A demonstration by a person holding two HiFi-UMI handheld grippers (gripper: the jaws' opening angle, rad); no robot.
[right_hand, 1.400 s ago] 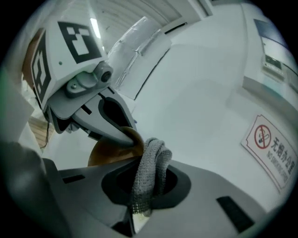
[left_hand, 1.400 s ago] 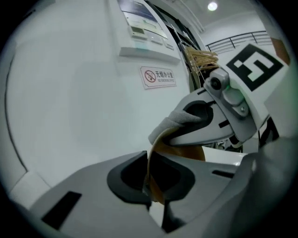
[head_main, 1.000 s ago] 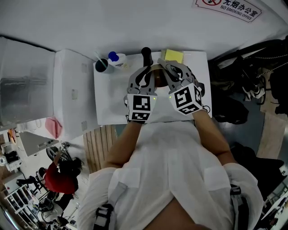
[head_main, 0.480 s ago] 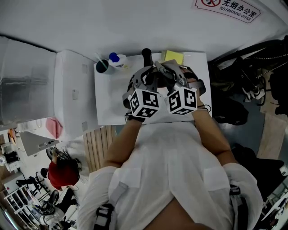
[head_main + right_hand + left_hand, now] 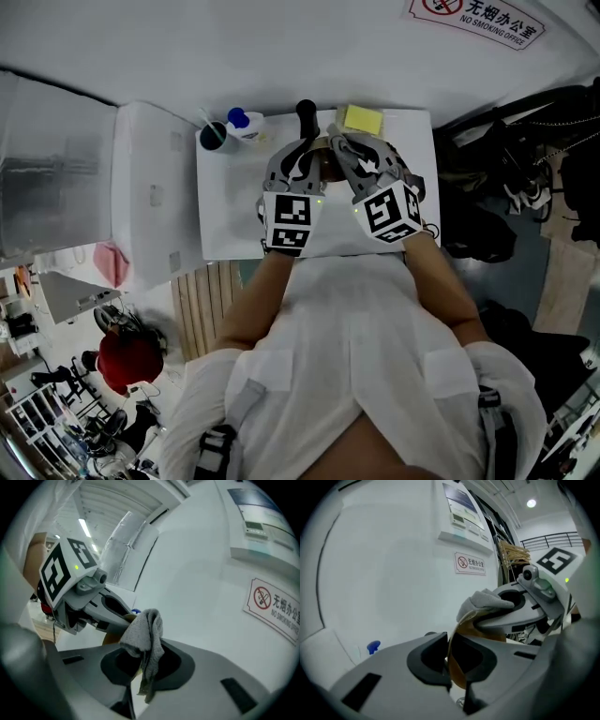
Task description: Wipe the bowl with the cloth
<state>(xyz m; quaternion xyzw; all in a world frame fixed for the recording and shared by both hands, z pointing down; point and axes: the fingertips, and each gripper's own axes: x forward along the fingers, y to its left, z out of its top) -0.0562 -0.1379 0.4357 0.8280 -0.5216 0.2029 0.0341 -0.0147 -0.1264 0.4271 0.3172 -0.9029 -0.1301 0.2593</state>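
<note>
Head view looks steeply down on a person in a white shirt working at a white counter (image 5: 225, 220), a pair of tongs in each hand meeting over its far half. The left tongs (image 5: 302, 157) are closed narrowly on the thin wall of an amber translucent bowl (image 5: 324, 161), which is held between the two tools rather than flat on the counter. In the left gripper view the bowl appears almost edge-on, its rim running up from the jaws toward the right tongs (image 5: 345, 150); which way its mouth faces cannot be told. The right tongs are clamped on a grey cloth (image 5: 146, 634). In the right gripper view the cloth's long axis hangs roughly upright, bunched above the jaws with a frayed tail drooping below them. The bunched top of the cloth touches the upper rim of the bowl, just beside the left tongs. Along the counter's far edge stand a yellow sponge (image 5: 360, 117), a blue-capped bottle (image 5: 242, 122) and a dark cup (image 5: 213, 138). A no-smoking sign (image 5: 478, 17) is fixed to the white wall beyond.
</note>
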